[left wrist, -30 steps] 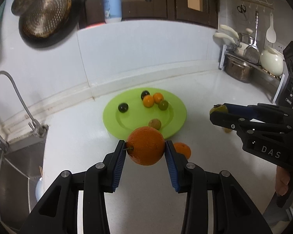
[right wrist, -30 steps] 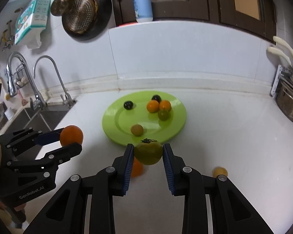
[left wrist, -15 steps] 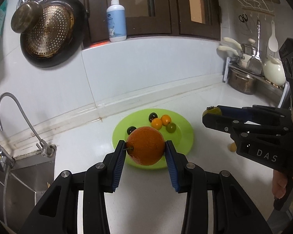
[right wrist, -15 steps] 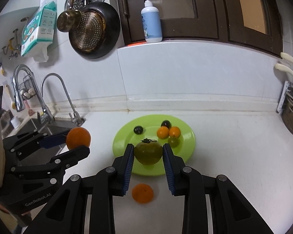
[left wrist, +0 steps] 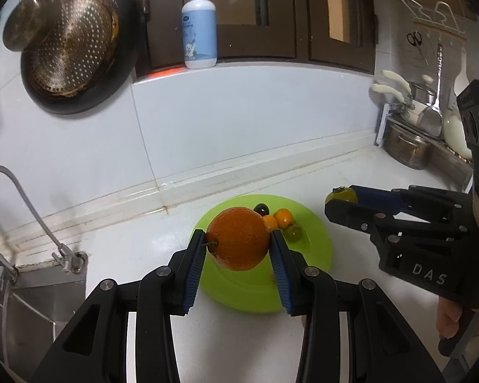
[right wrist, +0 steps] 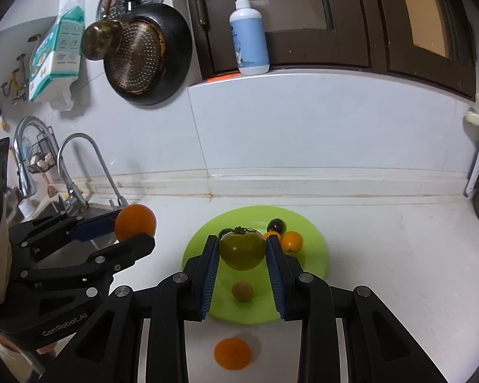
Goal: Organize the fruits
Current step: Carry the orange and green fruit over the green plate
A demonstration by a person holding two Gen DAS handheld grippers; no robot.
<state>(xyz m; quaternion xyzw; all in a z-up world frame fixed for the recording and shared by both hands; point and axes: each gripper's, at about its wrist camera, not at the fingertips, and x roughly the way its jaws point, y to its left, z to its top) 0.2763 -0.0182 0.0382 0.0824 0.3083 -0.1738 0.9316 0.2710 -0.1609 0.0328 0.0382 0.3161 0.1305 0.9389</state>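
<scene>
**Both grippers loaded above the green plate**

White kitchen counter (right wrist: pixel 383 255) runs under a tiled wall, with a perforated pan (left wrist: pixel 70 51) hanging up left and a soap pump bottle (left wrist: pixel 199 28) on the ledge above.

Left gripper (left wrist: pixel 238 241) is clamped on a large orange (left wrist: pixel 238 237), the blue pads pressed against its two sides and the stem pointing toward the left pad. The fruit hangs in the air, above the near part of the green plate (left wrist: pixel 313 239). Just beyond the gripper's right finger, on the plate, lie a dark grape (left wrist: pixel 261 208), two small orange fruits (left wrist: pixel 284 217) and a green grape (left wrist: pixel 293 232).

Right gripper (right wrist: pixel 242 249) is closed on a green tomato (right wrist: pixel 242 248), calyx up, held between its pads above the same plate. Under the gripper a small brownish fruit (right wrist: pixel 242 291) sits on the plate; nearer still, below the fingers, a tangerine (right wrist: pixel 232 352) lies on the counter just off the plate's rim. To that gripper's left the other gripper shows with its orange, above the sink (right wrist: pixel 64 245) edge by the faucet (right wrist: pixel 79 159).
</scene>
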